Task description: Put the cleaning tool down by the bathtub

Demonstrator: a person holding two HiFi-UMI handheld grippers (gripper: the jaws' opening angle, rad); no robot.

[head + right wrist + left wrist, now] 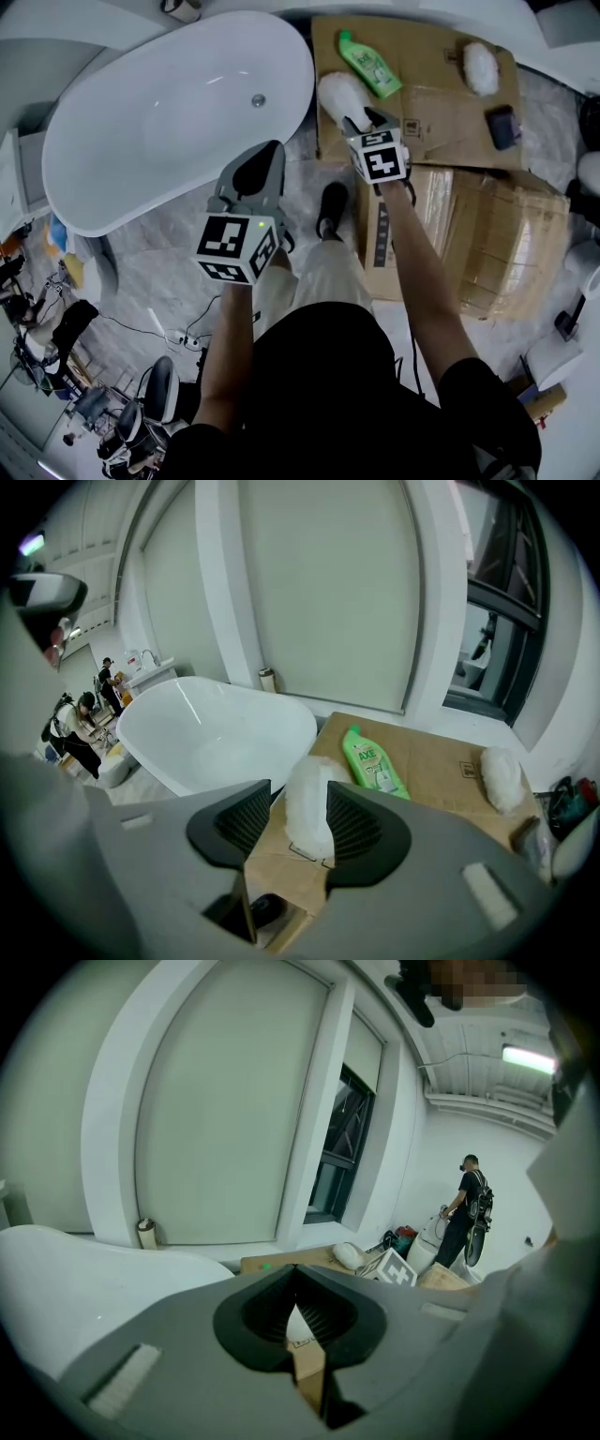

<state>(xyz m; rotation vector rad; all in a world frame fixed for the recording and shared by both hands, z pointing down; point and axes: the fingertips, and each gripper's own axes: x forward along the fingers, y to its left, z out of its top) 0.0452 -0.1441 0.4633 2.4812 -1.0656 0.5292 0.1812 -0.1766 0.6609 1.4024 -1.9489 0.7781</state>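
One white bathtub [169,112] fills the upper left of the head view. Flattened cardboard [431,56] lies on the floor just beside its end. Left gripper [255,167] hovers by the tub rim, jaws pressed together, holding nothing. Right gripper [364,119] sits over the cardboard edge, jaws wide apart, gripping nothing. The fluffy white cleaning tool [339,92] lies on the cardboard near the tub, framed in that gap. Green bottle [368,64] just beside it. Judgement: release stage, put-down looks done. Next move calls for backing the right gripper straight off without snagging the fluff.
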